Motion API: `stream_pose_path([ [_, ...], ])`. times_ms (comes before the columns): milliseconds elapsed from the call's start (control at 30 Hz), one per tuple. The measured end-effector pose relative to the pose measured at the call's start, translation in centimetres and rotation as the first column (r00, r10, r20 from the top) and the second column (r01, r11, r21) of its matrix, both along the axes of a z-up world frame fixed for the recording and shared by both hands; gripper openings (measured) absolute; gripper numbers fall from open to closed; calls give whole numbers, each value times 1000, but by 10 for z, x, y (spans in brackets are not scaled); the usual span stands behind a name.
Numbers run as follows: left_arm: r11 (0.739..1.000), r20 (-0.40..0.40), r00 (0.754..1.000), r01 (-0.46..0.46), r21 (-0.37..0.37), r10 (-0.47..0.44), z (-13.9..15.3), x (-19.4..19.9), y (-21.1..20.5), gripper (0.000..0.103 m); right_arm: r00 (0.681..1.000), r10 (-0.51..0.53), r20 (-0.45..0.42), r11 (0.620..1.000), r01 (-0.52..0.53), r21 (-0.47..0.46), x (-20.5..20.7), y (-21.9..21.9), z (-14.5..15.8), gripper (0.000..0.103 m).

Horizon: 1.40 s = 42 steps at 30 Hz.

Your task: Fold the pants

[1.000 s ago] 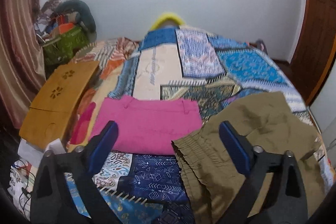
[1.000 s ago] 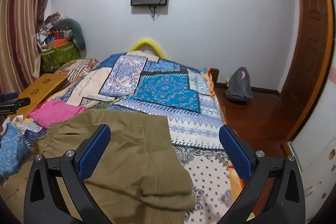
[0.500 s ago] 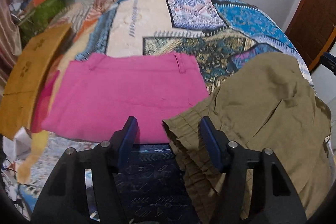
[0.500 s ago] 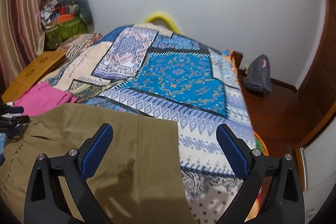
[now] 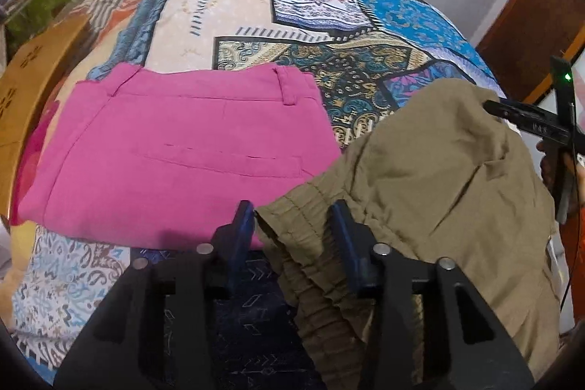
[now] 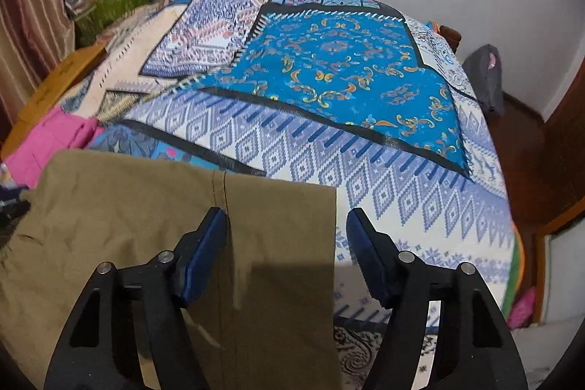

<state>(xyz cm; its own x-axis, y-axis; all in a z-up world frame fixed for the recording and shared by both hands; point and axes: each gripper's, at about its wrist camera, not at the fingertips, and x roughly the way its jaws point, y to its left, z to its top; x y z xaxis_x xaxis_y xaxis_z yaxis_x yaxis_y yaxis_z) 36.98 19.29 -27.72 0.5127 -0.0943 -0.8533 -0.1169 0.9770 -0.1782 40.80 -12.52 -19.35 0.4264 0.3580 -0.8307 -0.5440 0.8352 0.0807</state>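
Olive-green pants [image 5: 438, 192] lie rumpled on the patchwork bedspread [image 5: 234, 10]. My left gripper [image 5: 292, 225] is partly open, and its jaws straddle the gathered elastic waistband corner without pinching it. In the right wrist view the pants [image 6: 128, 225] spread over the bed's near side. My right gripper [image 6: 287, 236] is open around the pants' far right corner, low over the cloth. The right gripper also shows at the right edge of the left wrist view [image 5: 530, 123].
Folded pink pants [image 5: 175, 148] lie just left of the olive pair. A wooden lap table [image 5: 22, 83] leans at the bed's left side. The bed's right edge [image 6: 508, 214] drops to a wooden floor with a grey bag [image 6: 482, 75].
Both grippers moved down and forward onto the olive pants. The left jaws narrowed around the waistband corner; the right jaws narrowed around the far corner.
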Motion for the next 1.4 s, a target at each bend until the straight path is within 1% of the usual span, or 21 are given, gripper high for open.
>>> stream_pose_path([
  [33, 1000, 7, 1000, 9, 11, -9, 0, 0, -2, 43, 1000, 1, -11, 1000, -1, 22, 0, -2, 0, 52],
  [67, 1000, 12, 1000, 10, 14, -10, 1, 0, -3, 42, 1000, -3, -13, 1000, 3, 30, 0, -3, 0, 48],
  [100, 1000, 12, 1000, 5, 10, -5, 1, 0, -3, 40, 1000, -5, -1, 1000, 5, 22, -2, -1, 1, 43],
  [133, 1000, 15, 1000, -2, 11, 1, 1, 0, -2, 37, 1000, -11, 12, 1000, 11, 3, -3, -1, 2, 31],
  [167, 1000, 15, 1000, -8, 21, 8, 2, 0, -2, 32, 1000, -16, 22, 1000, 16, -10, -3, -1, 3, 22],
  [200, 1000, 16, 1000, -11, 24, 11, 3, 0, -1, 28, 999, -19, 26, 1000, 20, -11, -4, -2, 4, 18],
  [233, 1000, 17, 1000, -18, 26, 17, 5, 0, 0, 27, 999, -24, 26, 1000, 24, -3, -3, -4, 6, 13],
  [267, 999, 18, 1000, -25, 31, 25, 6, -1, 0, 21, 999, -25, 25, 1000, 25, 10, -2, -5, 7, 8],
  [300, 998, 18, 999, -36, 45, 36, 8, -1, 1, 13, 999, -25, 29, 999, 25, 21, -2, -5, 9, 8],
  [400, 997, 40, 998, -48, 65, 46, 17, -3, 2, 10, 997, -31, 64, 999, 30, 28, -6, -6, 18, 8],
  [500, 995, 73, 996, -58, 79, 52, 32, -3, 3, 6, 994, -55, 100, 997, 49, 61, -9, -10, 33, 7],
  [667, 992, 147, 989, -49, 118, 31, 69, 4, -1, 3, 980, -89, 178, 990, 68, 124, -14, -21, 70, 6],
  [767, 990, 185, 983, -48, 132, 23, 89, 8, -5, 3, 973, -94, 210, 988, 65, 139, -19, -25, 87, 6],
  [867, 991, 223, 975, -48, 126, 18, 109, 5, -9, 2, 969, -101, 227, 984, 64, 168, -28, -34, 103, 6],
  [967, 992, 256, 967, -40, 124, 7, 128, -6, -15, 2, 965, -105, 240, 979, 58, 197, -44, -42, 117, 6],
  [1133, 991, 284, 959, -22, 130, -16, 152, -32, -26, 2, 959, -111, 260, 971, 48, 236, -80, -58, 140, 6],
  [1167, 991, 288, 958, -19, 130, -19, 155, -37, -28, 0, 957, -116, 264, 968, 49, 247, -88, -62, 145, 6],
  [1267, 993, 303, 953, -7, 118, -30, 171, -60, -34, 0, 956, -122, 267, 960, 45, 275, -110, -72, 156, 6],
  [1400, 993, 324, 945, 9, 117, -47, 187, -89, -43, 0, 950, -123, 286, 958, 38, 285, -140, -80, 169, 6],
])
